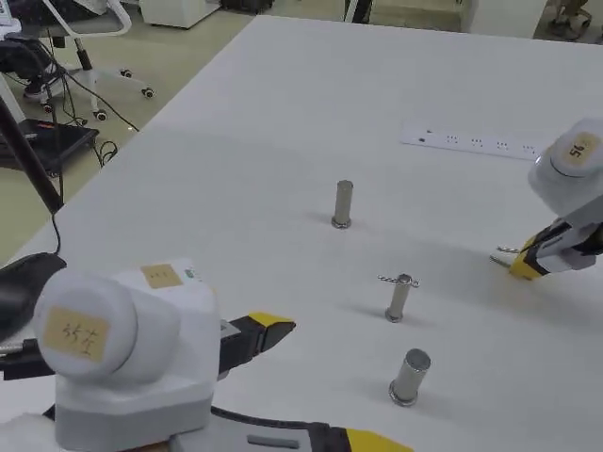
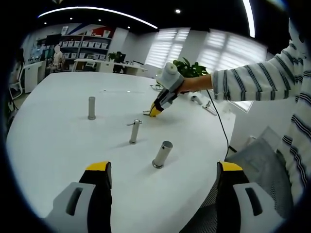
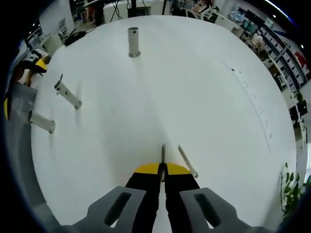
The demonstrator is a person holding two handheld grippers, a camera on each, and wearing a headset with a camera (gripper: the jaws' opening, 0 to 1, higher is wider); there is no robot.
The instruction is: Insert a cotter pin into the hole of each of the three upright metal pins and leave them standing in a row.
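Parked wide open and empty on left gripper [image 2: 164, 170], clear of pins [image 1: 410, 375]. Pinched shut on cotter [image 3: 163, 154] with right gripper [image 3: 163, 170], low at table [image 1: 236, 141], likely for a bare pin [image 1: 343, 202]

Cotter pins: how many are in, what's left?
Done: the middle pin has a cotter pin through its top. In hand: the right gripper has its jaws shut on a second cotter pin; a third cotter pin lies beside it on the table. Left: the far pin and near pin carry none. The left gripper is open and empty.
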